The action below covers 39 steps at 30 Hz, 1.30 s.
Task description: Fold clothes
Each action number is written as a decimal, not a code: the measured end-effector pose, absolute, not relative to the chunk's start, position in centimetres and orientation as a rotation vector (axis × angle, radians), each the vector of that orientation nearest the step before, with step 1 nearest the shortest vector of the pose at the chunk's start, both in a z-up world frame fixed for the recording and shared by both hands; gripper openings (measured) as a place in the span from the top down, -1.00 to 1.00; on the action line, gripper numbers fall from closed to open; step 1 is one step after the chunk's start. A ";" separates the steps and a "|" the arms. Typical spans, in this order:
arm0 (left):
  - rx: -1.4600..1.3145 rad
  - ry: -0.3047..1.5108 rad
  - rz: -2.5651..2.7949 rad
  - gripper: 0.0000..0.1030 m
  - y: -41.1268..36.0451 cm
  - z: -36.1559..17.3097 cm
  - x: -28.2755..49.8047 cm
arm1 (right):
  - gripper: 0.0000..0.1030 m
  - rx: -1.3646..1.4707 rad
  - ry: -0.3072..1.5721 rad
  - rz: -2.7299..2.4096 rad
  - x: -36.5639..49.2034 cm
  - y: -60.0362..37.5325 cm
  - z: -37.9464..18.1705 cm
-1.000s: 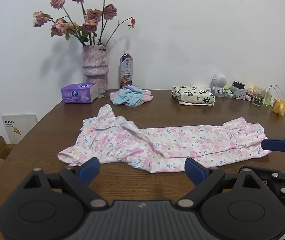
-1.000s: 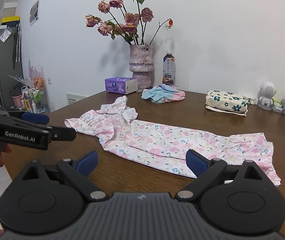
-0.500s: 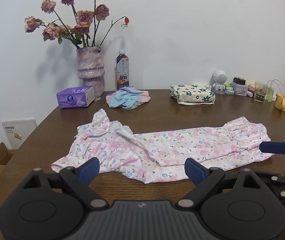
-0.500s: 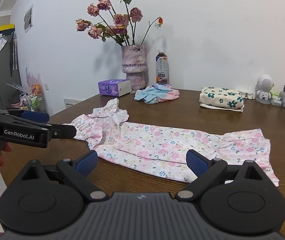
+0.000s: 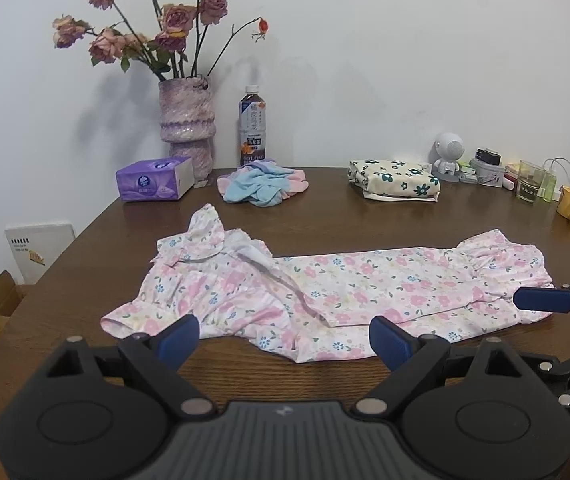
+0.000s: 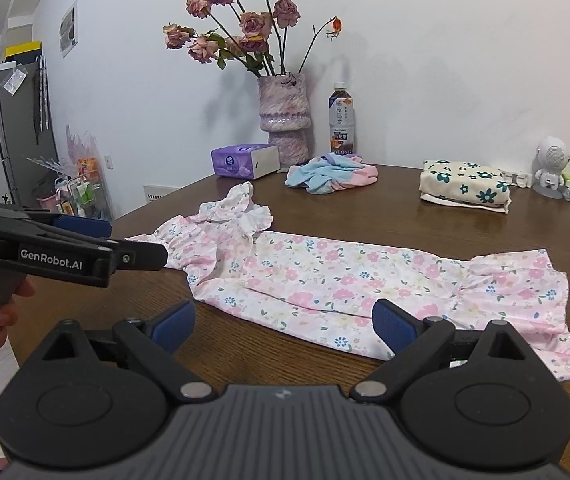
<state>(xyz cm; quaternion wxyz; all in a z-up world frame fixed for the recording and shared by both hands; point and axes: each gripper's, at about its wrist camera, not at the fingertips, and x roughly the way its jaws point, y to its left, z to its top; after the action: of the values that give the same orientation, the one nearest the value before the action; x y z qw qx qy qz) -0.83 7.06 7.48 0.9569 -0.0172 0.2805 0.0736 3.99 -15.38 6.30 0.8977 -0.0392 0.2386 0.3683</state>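
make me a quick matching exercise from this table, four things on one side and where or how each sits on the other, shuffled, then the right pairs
Things
1. pink floral dress
2. tissue box
3. green-flowered cloth
4. drink bottle

Places or states
A. folded into a neat bundle, near the white speaker figure
B. standing upright by the wall, right of the vase
C. spread out lengthwise on the table, nearest the grippers
D. lying in front of the vase, purple

Pairs: 1-C, 2-D, 3-A, 4-B
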 end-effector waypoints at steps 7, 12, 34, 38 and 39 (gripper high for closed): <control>-0.068 0.563 0.162 -0.78 8.9 7.5 0.0 | -0.88 -0.100 0.503 0.772 5.3 -13.9 6.7; -0.077 0.576 0.178 -0.78 10.2 7.4 0.8 | -0.88 -0.111 0.513 0.783 6.6 -12.5 6.8; -0.022 0.609 0.123 -0.78 16.4 6.9 5.7 | -0.87 -0.203 0.566 0.817 12.5 -5.0 7.1; 0.055 0.612 0.095 -0.78 17.8 7.9 7.3 | -0.86 -0.228 0.583 0.821 13.6 -3.4 7.1; 0.065 0.615 0.081 -0.78 18.2 8.1 7.8 | -0.86 -0.233 0.587 0.822 13.9 -3.1 7.1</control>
<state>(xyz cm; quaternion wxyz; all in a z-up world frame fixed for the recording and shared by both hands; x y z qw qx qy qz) 7.75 18.17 8.10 0.9518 0.0319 0.3025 0.0397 13.90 -3.13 7.13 0.8686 -0.1114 0.2806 0.3930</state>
